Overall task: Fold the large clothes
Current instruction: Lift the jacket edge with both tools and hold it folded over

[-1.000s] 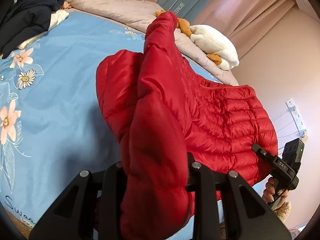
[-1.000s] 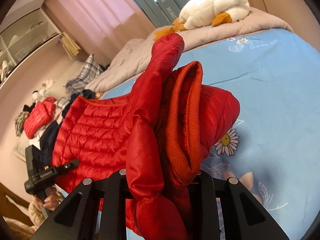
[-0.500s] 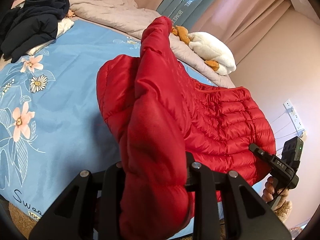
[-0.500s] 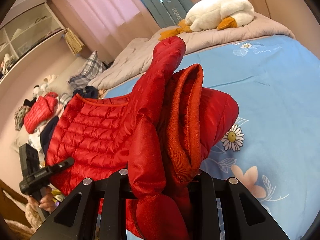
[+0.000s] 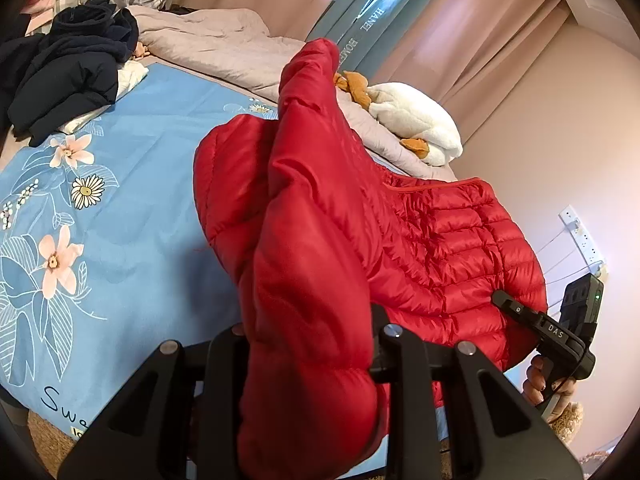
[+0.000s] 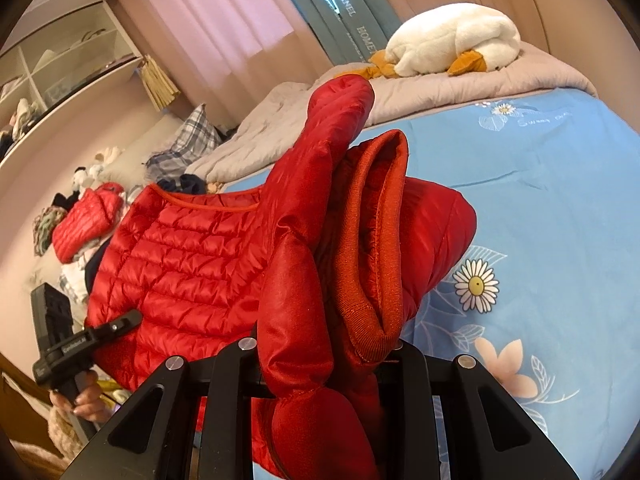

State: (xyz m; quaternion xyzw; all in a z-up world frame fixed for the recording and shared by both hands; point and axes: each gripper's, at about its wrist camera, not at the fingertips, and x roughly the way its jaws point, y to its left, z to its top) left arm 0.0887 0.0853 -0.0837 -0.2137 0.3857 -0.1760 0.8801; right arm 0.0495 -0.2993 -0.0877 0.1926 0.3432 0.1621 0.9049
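Note:
A red quilted puffer jacket hangs stretched between my two grippers above a blue floral bedsheet. My left gripper is shut on a bunched red sleeve and shoulder part that fills the middle of the left wrist view. My right gripper is shut on the other end, where a sleeve and the ribbed orange cuff bunch up. Each gripper shows in the other's view: the right one, the left one. The fingertips are hidden by fabric.
A dark navy garment pile lies at the bed's far left. A grey quilt and a white plush duck lie by the curtains. Another red jacket sits on a pile beside the bed. A socket strip is on the wall.
Both grippers have risen and drawn back a little with the jacket, so more of the bed, the dark pile and the pillows show. Both grips are unchanged.

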